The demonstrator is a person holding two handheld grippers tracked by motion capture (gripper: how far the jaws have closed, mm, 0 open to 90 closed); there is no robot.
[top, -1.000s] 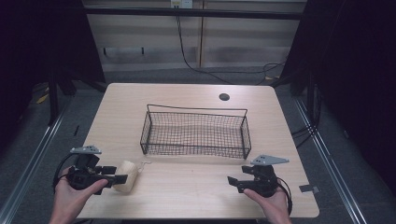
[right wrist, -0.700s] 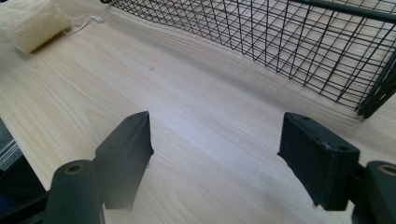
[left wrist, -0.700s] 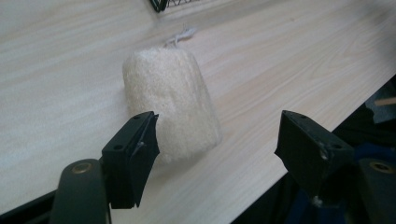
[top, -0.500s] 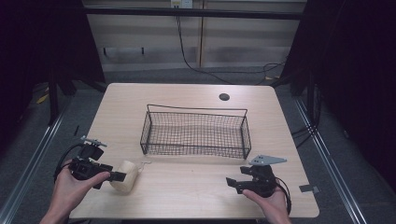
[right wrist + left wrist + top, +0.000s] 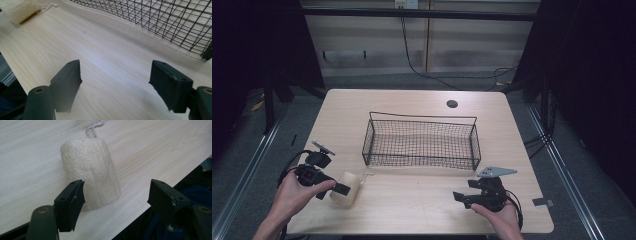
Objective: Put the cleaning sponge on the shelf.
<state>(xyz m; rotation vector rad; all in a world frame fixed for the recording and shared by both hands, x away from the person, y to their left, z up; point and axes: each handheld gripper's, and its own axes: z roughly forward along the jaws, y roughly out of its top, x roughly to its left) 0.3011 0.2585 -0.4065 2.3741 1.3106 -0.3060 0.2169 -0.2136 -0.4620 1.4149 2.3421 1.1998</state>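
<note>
On the wooden table [image 5: 422, 200], a wire basket [image 5: 422, 142].

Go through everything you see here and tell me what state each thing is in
Left gripper: open, jaws either side of the loofah's near end.
Right gripper: open, holding nothing, over bare table.
Loofah: lying on its side near the table edge.
Wire basket: upright, empty.

A pale, fibrous loofah sponge [image 5: 346, 189], roughly cylindrical with a thin white string loop [image 5: 94, 127] at one end, lies on its side near the front left edge of the light wooden table [image 5: 412, 205]. A black wire basket [image 5: 421, 142], rectangular and open-topped, stands upright mid-table, well apart from the loofah.
</note>
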